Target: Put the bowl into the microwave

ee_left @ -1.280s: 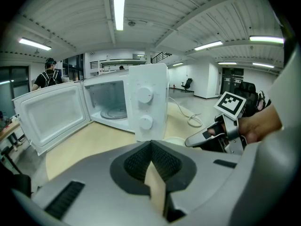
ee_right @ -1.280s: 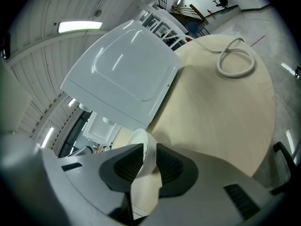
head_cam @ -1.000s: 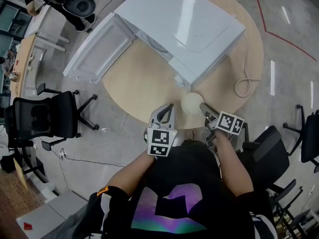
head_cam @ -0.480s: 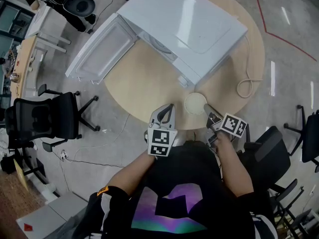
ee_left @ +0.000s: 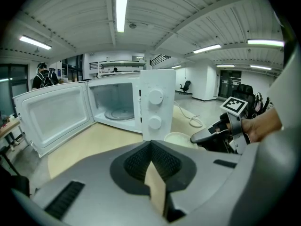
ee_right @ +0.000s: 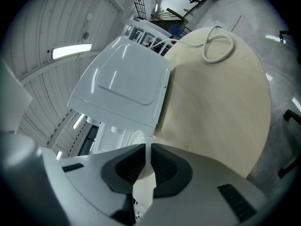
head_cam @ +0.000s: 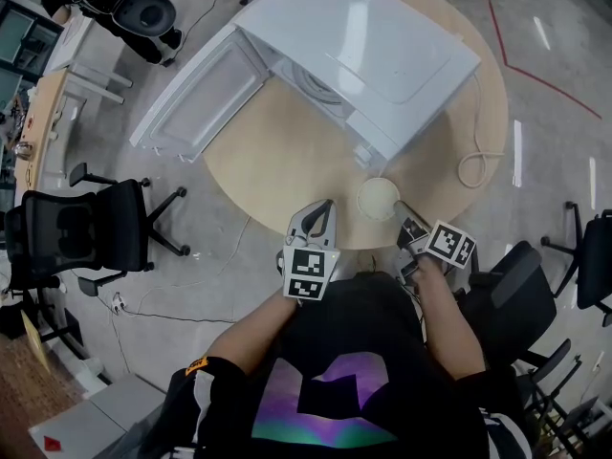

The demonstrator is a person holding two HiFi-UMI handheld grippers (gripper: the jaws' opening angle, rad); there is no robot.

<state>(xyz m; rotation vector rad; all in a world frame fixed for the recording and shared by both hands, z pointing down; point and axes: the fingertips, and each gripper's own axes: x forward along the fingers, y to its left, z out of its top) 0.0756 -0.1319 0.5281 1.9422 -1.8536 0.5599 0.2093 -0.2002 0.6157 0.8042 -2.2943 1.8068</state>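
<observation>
Round wooden table (head_cam: 268, 161) with coiled white cable (head_cam: 470, 168); black office chair (head_cam: 67, 232) beside it.

Bright ceiling tubes (ee_left: 122, 13), fisheye warp, dark corners.

A round, pale wooden table (head_cam: 277, 161) stands on a grey floor. A white microwave (head_cam: 373, 46) takes up the far half of it, set at an angle, and its open door (head_cam: 196, 94) reaches out past the table's left edge. A loose loop of white cord (head_cam: 473, 168) lies by the right edge. A pale bowl (head_cam: 378, 199) is at the near edge, just beside the microwave's front corner; I can't tell whether it rests on the wood.
</observation>
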